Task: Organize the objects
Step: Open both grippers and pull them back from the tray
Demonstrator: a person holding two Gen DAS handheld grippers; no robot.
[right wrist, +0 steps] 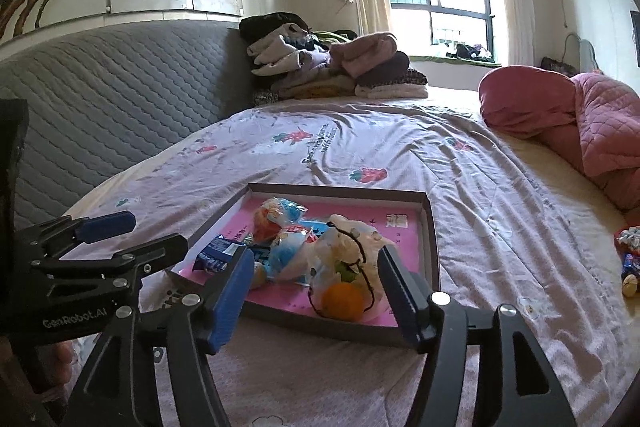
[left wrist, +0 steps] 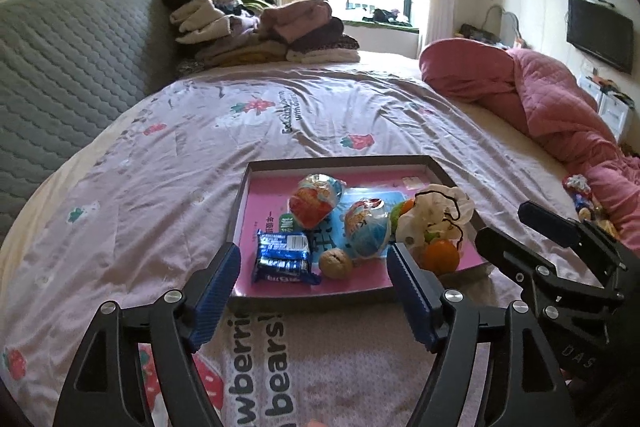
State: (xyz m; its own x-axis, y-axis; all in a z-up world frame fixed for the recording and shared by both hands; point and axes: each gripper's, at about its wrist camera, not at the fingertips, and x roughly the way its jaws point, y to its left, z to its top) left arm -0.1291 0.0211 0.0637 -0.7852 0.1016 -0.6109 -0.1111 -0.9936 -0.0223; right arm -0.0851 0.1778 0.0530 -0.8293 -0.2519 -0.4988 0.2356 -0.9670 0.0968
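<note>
A shallow grey tray [left wrist: 245, 195] [right wrist: 433, 247] with a pink floor lies on the lilac bedsheet. In it are a blue biscuit pack [left wrist: 283, 257] [right wrist: 218, 253], a walnut [left wrist: 336, 264], two egg-shaped snack packs [left wrist: 316, 202] [left wrist: 368, 230] [right wrist: 280, 214], and a thin plastic bag [left wrist: 438, 213] [right wrist: 352, 247] with an orange [left wrist: 441, 255] [right wrist: 344, 299] in it. My left gripper [left wrist: 314, 287] [right wrist: 158, 229] hangs open over the tray's near edge, holding nothing. My right gripper [right wrist: 316, 287] [left wrist: 504, 223] is open above the tray's near right part, its pads clear of the bag.
A rolled pink quilt [left wrist: 540, 99] [right wrist: 580, 115] lies along the bed's right side. A few loose snacks [left wrist: 580, 193] [right wrist: 629, 261] sit beside it. Folded clothes [left wrist: 260, 31] [right wrist: 332, 67] are piled at the far end by the grey quilted headboard [left wrist: 72, 67].
</note>
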